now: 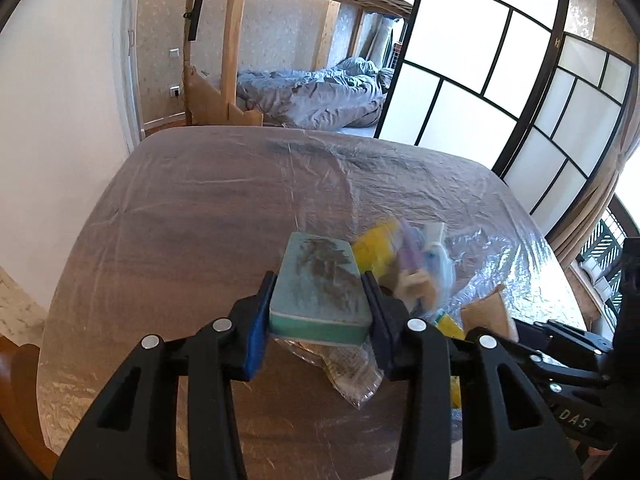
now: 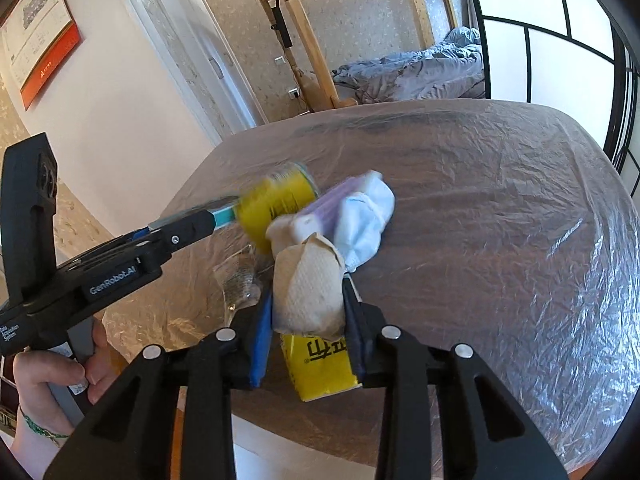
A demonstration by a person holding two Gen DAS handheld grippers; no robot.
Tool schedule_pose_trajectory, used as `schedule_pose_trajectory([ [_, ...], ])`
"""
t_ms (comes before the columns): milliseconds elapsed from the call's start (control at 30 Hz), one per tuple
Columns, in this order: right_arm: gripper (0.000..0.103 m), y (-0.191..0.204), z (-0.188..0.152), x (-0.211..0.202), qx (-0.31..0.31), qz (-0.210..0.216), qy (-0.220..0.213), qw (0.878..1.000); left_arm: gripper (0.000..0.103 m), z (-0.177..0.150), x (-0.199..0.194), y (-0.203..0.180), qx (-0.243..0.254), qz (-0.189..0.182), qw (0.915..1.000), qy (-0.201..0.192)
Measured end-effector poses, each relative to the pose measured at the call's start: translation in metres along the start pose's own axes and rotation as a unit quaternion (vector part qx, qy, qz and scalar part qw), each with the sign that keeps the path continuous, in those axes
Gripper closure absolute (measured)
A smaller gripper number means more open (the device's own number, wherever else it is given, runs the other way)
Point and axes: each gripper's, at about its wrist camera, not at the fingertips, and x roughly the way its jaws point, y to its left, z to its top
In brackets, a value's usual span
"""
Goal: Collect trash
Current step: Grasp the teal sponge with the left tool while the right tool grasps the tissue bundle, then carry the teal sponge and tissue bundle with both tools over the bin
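Observation:
My left gripper (image 1: 318,300) is shut on a stained teal sponge (image 1: 316,280), lifted a little off the table. Seen from the right wrist, that left gripper (image 2: 216,216) reaches in from the left with the sponge's (image 2: 226,212) edge showing. My right gripper (image 2: 308,300) is shut on a crumpled brown paper towel (image 2: 308,288). The right gripper (image 1: 532,332) and the paper towel (image 1: 486,312) also show at the right of the left wrist view. Beyond lie a yellow can (image 2: 276,204), a purple pack (image 2: 324,208) and a blue-white face mask (image 2: 364,216).
A yellow carton (image 2: 320,368) lies under the right gripper and a clear plastic wrapper (image 2: 240,280) beside it. Crinkled plastic film covers the wooden table (image 2: 500,200). A person's hand (image 2: 48,376) holds the left gripper's handle. A bunk bed and sliding screens stand behind.

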Motion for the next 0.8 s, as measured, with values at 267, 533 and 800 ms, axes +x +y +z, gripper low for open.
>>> schedule_pose_trajectory([
  [267, 0.071, 0.003, -0.014, -0.001, 0.006, -0.008, 0.003, 1.000, 0.059, -0.015, -0.010, -0.006, 0.003, 0.006, 1.0000, -0.004],
  [533, 0.071, 0.003, -0.019, -0.003, 0.012, -0.029, 0.003, 1.000, 0.059, -0.028, -0.024, -0.005, -0.010, -0.005, 0.9999, -0.012],
  [800, 0.071, 0.003, -0.030, -0.012, 0.016, -0.039, 0.000, 0.999, 0.059, -0.036, -0.026, -0.009, -0.009, -0.017, 0.9998, -0.005],
])
